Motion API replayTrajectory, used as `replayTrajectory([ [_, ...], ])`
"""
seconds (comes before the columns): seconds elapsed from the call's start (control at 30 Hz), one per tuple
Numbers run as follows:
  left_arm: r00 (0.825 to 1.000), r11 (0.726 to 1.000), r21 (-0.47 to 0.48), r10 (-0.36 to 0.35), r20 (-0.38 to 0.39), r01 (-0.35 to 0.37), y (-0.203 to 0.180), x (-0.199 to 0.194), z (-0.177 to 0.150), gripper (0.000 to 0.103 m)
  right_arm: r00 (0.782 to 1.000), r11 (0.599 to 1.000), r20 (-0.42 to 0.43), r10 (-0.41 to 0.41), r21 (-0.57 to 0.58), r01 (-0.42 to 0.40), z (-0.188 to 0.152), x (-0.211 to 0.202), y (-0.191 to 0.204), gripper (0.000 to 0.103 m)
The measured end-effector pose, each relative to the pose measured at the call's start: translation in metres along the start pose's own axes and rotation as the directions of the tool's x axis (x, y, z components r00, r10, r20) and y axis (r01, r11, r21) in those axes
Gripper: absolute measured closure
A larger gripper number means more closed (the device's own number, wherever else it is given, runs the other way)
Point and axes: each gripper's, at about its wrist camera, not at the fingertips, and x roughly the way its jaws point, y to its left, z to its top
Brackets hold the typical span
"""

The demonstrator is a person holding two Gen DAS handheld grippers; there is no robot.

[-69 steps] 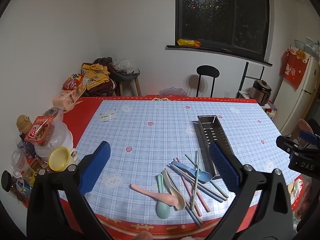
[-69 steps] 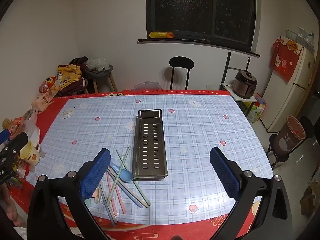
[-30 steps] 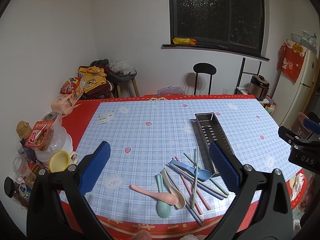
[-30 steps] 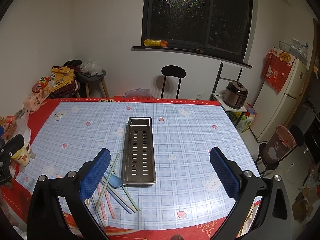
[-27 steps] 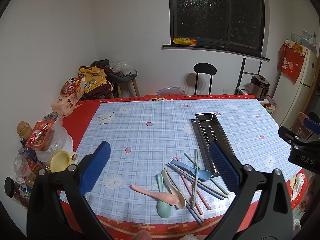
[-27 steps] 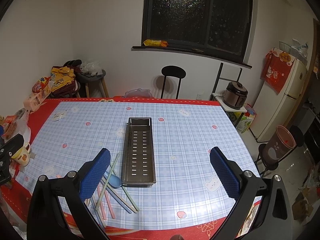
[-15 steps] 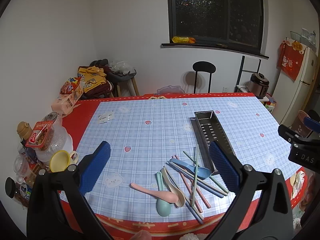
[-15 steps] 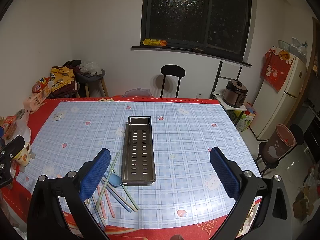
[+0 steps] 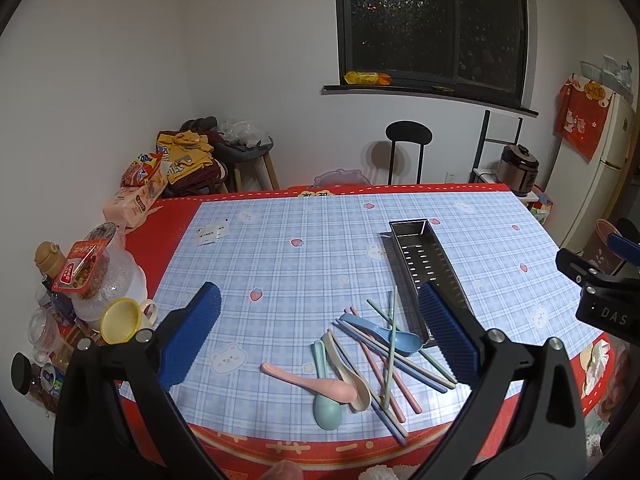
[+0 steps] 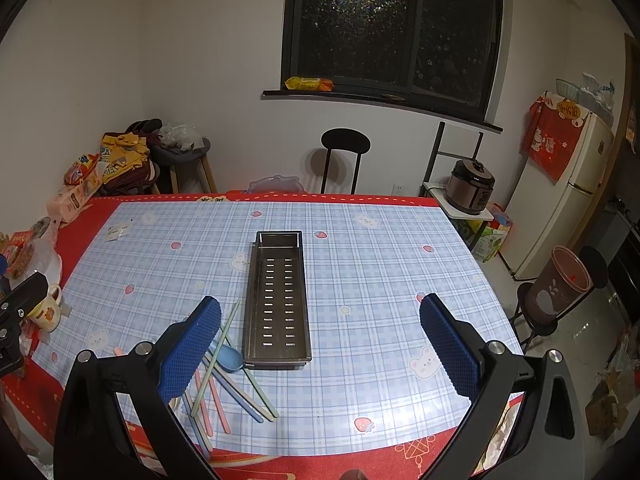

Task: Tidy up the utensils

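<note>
I hold both tools above the near edge of the table (image 10: 380, 264), which carries a blue plaid cloth with a red border. Left gripper (image 9: 320, 332): fingers (image 9: 191, 332) spread wide, nothing between them. Right gripper (image 10: 320, 344): fingers (image 10: 448, 344) likewise released and empty.

Landmark: the perforated steel utensil tray (image 10: 279, 300), lying lengthwise toward the window, nothing in it. All loose utensils sit in one heap at the tray's near-left corner.

- Blue spoon (image 9: 384, 332): bowl just beside the tray's near end, handle running away to the left.
- Pink spoon (image 9: 316, 382): left of the tray and nearer to me, bowl touching the beige spoon (image 9: 348, 376).
- Teal spoon (image 9: 326, 396): nearest of the heap, bowl toward the table edge.
- Chopsticks (image 9: 390, 356): green, pink and blue sticks crossed over one another and over the blue spoon; one green stick lies along the tray's left wall. Exact count not readable.

Well to the left of the tray, at the table's left edge: a yellow cup (image 9: 120, 318), a clear lidded snack container (image 9: 86, 268) and some jars. In the right wrist view a cartoon mug (image 10: 46, 314) stands at that same edge. Beyond the tray's far end, past the table, a black chair (image 10: 345, 152).
</note>
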Motion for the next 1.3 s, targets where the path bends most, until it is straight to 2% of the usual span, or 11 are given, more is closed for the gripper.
replayTrajectory([
  [0.63, 1.000, 1.000, -0.008, 0.000, -0.005, 0.000, 0.002, -0.001, -0.003, 0.006, 1.000, 1.000, -0.012, -0.002, -0.007, 0.002, 0.001, 0.002, 0.004, 0.006],
  [0.77, 0.999, 1.000, -0.009, 0.020, -0.026, -0.020, 0.002, 0.005, -0.003, 0.006, 1.000, 1.000, -0.021, 0.009, 0.002, -0.009, 0.001, 0.004, 0.002, 0.006],
  [0.87, 0.996, 0.998, -0.007, 0.059, -0.064, -0.060, 0.004, 0.013, -0.002, 0.006, 0.997, 0.997, -0.037, 0.066, 0.035, -0.065, 0.002, 0.010, -0.001, 0.005],
  [1.03, 0.992, 0.994, -0.105, 0.017, -0.127, -0.030, 0.033, 0.030, -0.005, 0.006, 0.980, 0.979, -0.073, 0.184, 0.101, -0.176, 0.003, 0.029, -0.009, 0.006],
  [1.17, 0.987, 0.981, -0.191, 0.007, -0.158, -0.037, 0.064, 0.043, -0.013, 0.006, 0.973, 0.974, -0.074, 0.217, 0.086, -0.211, 0.002, 0.043, -0.005, 0.006],
  [1.3, 0.982, 0.972, -0.230, 0.008, -0.190, -0.053, 0.081, 0.055, -0.025, 0.006, 0.960, 0.966, -0.112, 0.256, 0.071, -0.249, -0.004, 0.064, 0.005, 0.006],
])
